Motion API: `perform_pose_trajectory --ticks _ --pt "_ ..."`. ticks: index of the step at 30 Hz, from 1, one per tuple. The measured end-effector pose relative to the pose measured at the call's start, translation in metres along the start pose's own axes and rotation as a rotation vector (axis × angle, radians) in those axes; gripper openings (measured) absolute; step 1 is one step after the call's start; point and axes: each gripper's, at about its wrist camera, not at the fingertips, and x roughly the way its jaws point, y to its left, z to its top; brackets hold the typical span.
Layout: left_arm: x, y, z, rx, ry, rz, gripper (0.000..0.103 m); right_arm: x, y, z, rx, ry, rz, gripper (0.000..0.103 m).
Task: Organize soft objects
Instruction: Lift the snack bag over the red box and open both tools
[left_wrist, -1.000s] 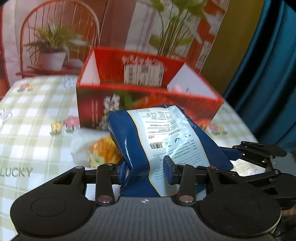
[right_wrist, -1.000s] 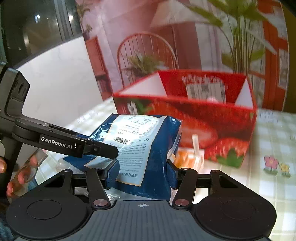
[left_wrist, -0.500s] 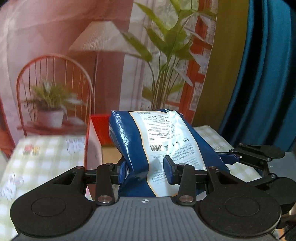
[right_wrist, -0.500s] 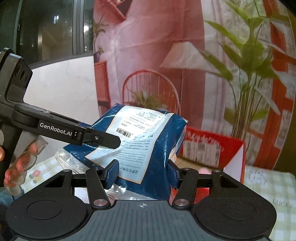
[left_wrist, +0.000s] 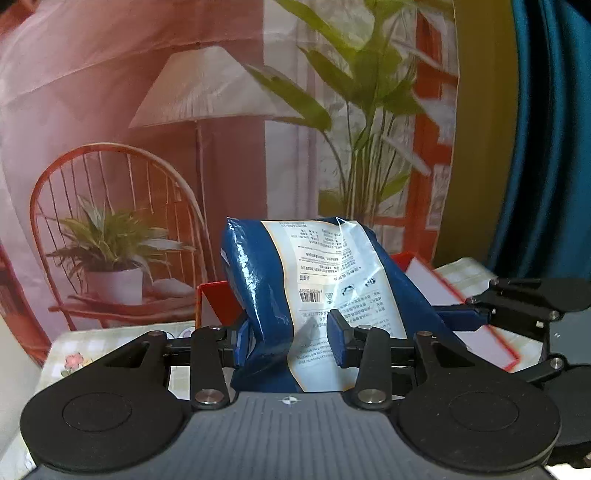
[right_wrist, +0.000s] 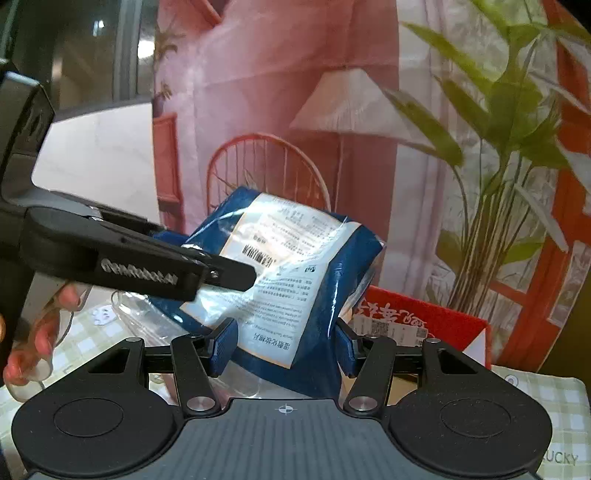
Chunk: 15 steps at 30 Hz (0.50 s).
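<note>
I see both my left gripper (left_wrist: 291, 341) and right gripper (right_wrist: 282, 345) pinching the blue pouch (left_wrist: 317, 302), held above the red box (right_wrist: 424, 325), whose inside it hides.

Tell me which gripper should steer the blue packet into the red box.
Neither alone: the left gripper and right gripper both clamp the blue packet, raised in front of the red box. Probably lower them together.
</note>
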Motion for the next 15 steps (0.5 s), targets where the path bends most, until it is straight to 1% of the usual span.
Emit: perform_pose_trajectory --ticks 3,6,11,12,15 --pt "0.02 0.001 0.0 -0.006 0.035 0.003 0.044 0.019 0.002 0.0 -0.021 0.027 -0.025 0.052" --pt "0.037 0.007 -0.004 -0.037 0.071 -0.005 0.044 0.037 0.002 -0.003 -0.028 0.063 -0.043 0.052" --pt "0.054 0.013 -0.017 -0.048 0.123 -0.009 0.044 0.058 -0.006 -0.014 0.028 0.128 -0.048 0.052" --pt "0.056 0.015 -0.02 -0.053 0.131 -0.005 0.044 0.061 -0.008 -0.016 0.043 0.141 -0.046 0.052" --pt "0.055 0.02 -0.026 -0.065 0.142 0.017 0.052 0.065 -0.009 -0.024 0.058 0.178 -0.04 0.052"
